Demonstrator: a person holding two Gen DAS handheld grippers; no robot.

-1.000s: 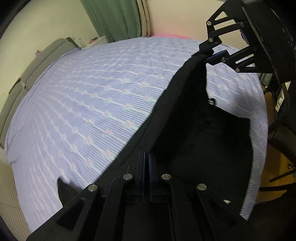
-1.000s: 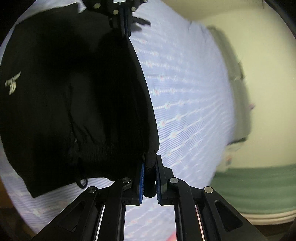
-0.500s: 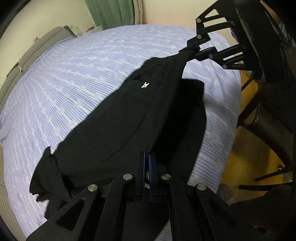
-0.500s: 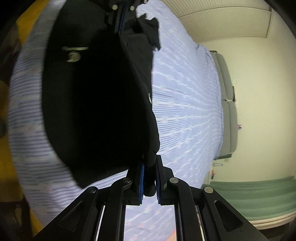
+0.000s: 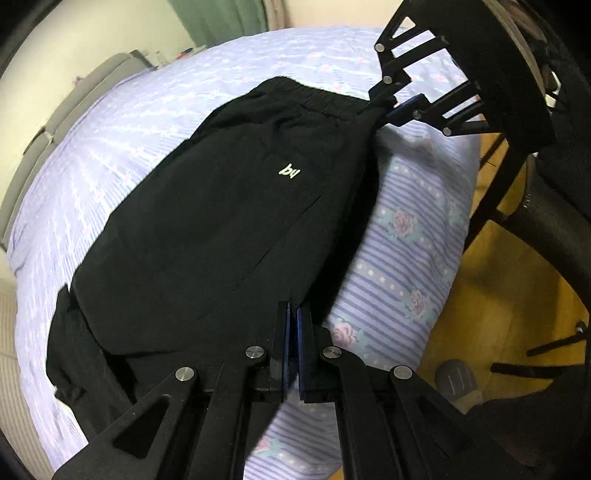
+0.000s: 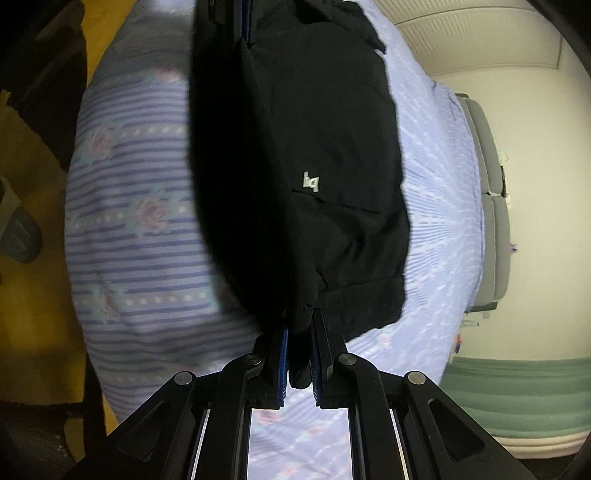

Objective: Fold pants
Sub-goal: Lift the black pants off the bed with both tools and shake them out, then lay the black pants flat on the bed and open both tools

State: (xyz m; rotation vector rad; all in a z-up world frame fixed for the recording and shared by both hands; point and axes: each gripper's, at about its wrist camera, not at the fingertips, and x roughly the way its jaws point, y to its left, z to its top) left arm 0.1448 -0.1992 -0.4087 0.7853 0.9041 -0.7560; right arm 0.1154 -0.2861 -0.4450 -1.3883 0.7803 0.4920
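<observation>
Pants: we see the black pants (image 5: pixel 229 206) lying spread on the bed (image 5: pixel 122 122), near its edge, a small pale logo (image 5: pixel 289 171) facing up.
Waistband: the elastic waistband (image 5: pixel 317 94) lies at the end towards our right gripper.
Left gripper: our left gripper (image 5: pixel 291 325) has its jaws clenched on the near edge of the pants.
Right gripper: our right gripper (image 6: pixel 298 332) grasps a bunched corner of the pants at the waistband end, jaws pressed on the fabric.
Bed: lilac striped sheet with rose bands along its side.
Surroundings: yellow floor (image 5: pixel 491 266), a grey slipper (image 5: pixel 455 379), green curtain (image 5: pixel 218 20).
</observation>
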